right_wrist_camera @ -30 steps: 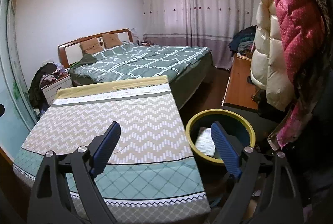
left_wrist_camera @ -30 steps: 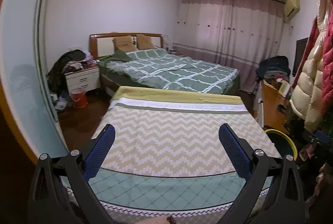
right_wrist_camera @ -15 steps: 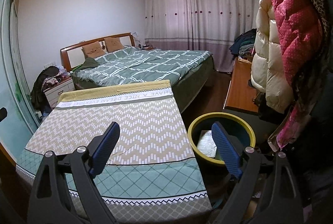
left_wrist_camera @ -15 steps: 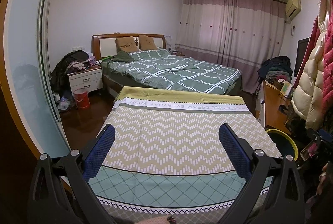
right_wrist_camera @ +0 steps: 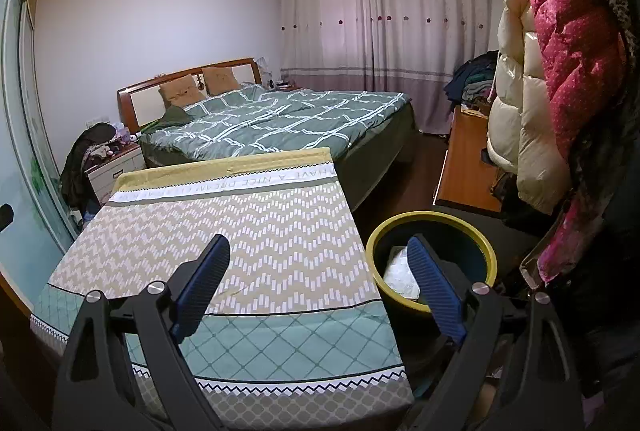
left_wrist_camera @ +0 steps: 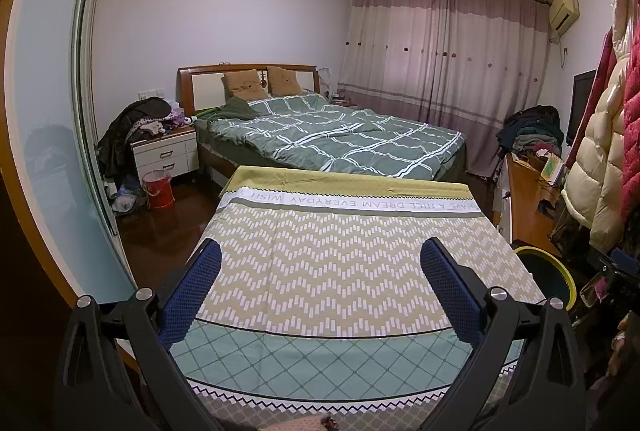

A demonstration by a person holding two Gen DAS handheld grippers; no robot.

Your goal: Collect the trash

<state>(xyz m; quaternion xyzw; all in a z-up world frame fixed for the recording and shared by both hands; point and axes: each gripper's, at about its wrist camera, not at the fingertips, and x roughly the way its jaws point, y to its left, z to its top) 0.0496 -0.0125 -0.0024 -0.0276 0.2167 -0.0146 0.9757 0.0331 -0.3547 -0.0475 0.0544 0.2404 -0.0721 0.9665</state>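
Note:
A round dark bin with a yellow rim [right_wrist_camera: 430, 223] stands on the floor right of a cloth-covered table [right_wrist_camera: 224, 231]; white paper trash [right_wrist_camera: 400, 271] lies inside it. In the left wrist view the bin's rim [left_wrist_camera: 560, 271] peeks out at the table's right edge. My right gripper [right_wrist_camera: 318, 247] hovers open over the table's right corner, its right finger in front of the bin, nothing between the blue pads. Over the table's near end my left gripper [left_wrist_camera: 320, 249] stands open and holds nothing. The patterned tablecloth [left_wrist_camera: 352, 263] bears no loose items.
A bed with a green checked quilt [left_wrist_camera: 340, 139] lies beyond the table. A nightstand [left_wrist_camera: 166, 153] piled with clothes and a red bucket [left_wrist_camera: 159, 189] stand at the left. A wooden desk [right_wrist_camera: 464, 159] and hanging puffy coats [right_wrist_camera: 560, 51] crowd the right side. A sliding wardrobe door [left_wrist_camera: 44, 111] lines the left.
Both views have drawn back and tilted up slightly, showing more of the table's near edge. The jaws of both grippers stay wide apart.

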